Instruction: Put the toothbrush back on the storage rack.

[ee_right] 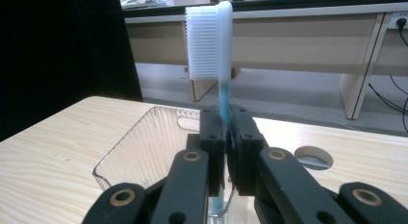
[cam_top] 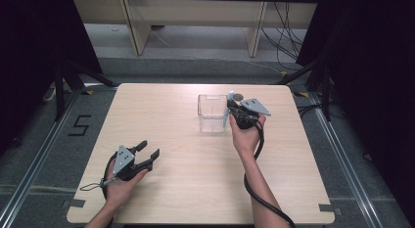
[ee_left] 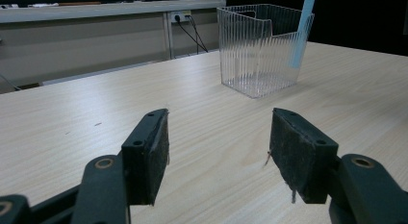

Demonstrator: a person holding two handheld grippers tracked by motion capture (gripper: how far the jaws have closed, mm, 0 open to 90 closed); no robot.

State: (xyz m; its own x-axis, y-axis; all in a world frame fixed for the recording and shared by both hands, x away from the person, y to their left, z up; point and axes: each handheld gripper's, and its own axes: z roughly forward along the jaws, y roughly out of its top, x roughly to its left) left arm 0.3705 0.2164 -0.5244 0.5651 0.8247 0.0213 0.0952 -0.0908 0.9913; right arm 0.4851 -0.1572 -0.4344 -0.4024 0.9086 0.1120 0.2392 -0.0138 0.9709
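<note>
- Gripping a light-blue plastic toothbrush with white bristles [ee_right: 219, 65] by its handle, the right gripper [ee_right: 225, 137] has its fingers closed tight on it, the bristled head standing upright above them.
- In the high view the right gripper [cam_top: 234, 112] sits at the right side of a clear, ribbed plastic box [cam_top: 212, 113], and the toothbrush [cam_top: 226, 116] hangs just beside that box's right wall.
- The left gripper view shows the blue handle [ee_left: 302, 31] against the outside of the box [ee_left: 257, 51], its lower end above the desk.
- The box stands upright on the light wooden desk [cam_top: 195, 179], toward the far edge.
- The left gripper [cam_top: 147, 157] rests low near the desk's near-left corner, well apart from the box; its fingers [ee_left: 146, 154] are spread wide and hold nothing.
- A round grey cable opening [ee_right: 312, 157] lies in the desk just beyond the right gripper.
</note>
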